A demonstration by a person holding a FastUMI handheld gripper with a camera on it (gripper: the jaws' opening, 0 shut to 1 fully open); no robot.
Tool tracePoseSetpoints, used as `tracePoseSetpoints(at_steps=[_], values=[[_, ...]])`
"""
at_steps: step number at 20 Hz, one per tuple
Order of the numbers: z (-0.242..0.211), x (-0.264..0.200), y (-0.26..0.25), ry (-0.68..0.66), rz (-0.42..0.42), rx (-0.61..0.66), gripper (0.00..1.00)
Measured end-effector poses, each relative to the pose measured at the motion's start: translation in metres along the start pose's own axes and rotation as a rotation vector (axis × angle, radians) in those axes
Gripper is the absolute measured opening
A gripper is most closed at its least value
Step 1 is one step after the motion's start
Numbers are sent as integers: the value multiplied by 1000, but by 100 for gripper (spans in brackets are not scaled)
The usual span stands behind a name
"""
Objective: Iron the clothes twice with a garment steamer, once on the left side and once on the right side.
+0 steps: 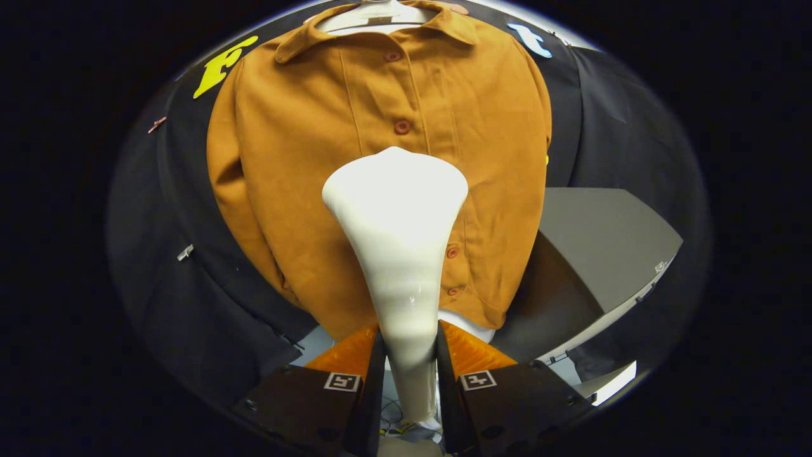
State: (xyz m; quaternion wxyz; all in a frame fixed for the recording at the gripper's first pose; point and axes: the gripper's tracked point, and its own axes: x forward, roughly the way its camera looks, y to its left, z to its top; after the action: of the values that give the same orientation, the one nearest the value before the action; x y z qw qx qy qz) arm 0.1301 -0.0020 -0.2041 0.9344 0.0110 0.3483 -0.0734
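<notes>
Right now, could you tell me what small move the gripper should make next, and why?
Probably shift to one side of the shirt and start a stroke: the gripper is shut on the steamer, whose head sits over the button placket in the middle, not over either side.

Black cloth (609, 120) drapes the booth's wall, held by small clips (185, 252). A grey tabletop (602, 247) juts out from the wall, its pale edge brightly lit.

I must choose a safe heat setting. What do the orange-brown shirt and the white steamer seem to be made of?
Orange-brown buttoned shirt: probably a matte woven fabric, perhaps cotton or a blend; soft folds, no sheen. White flared garment steamer, clamped by the gripper: probably smooth moulded plastic; glossy highlights on its neck.
</notes>
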Motion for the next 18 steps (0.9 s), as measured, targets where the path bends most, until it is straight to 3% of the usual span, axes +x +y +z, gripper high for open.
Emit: tracePoseSetpoints(at_steps=[18], values=[[121, -58, -22, -366, 34, 10, 42]])
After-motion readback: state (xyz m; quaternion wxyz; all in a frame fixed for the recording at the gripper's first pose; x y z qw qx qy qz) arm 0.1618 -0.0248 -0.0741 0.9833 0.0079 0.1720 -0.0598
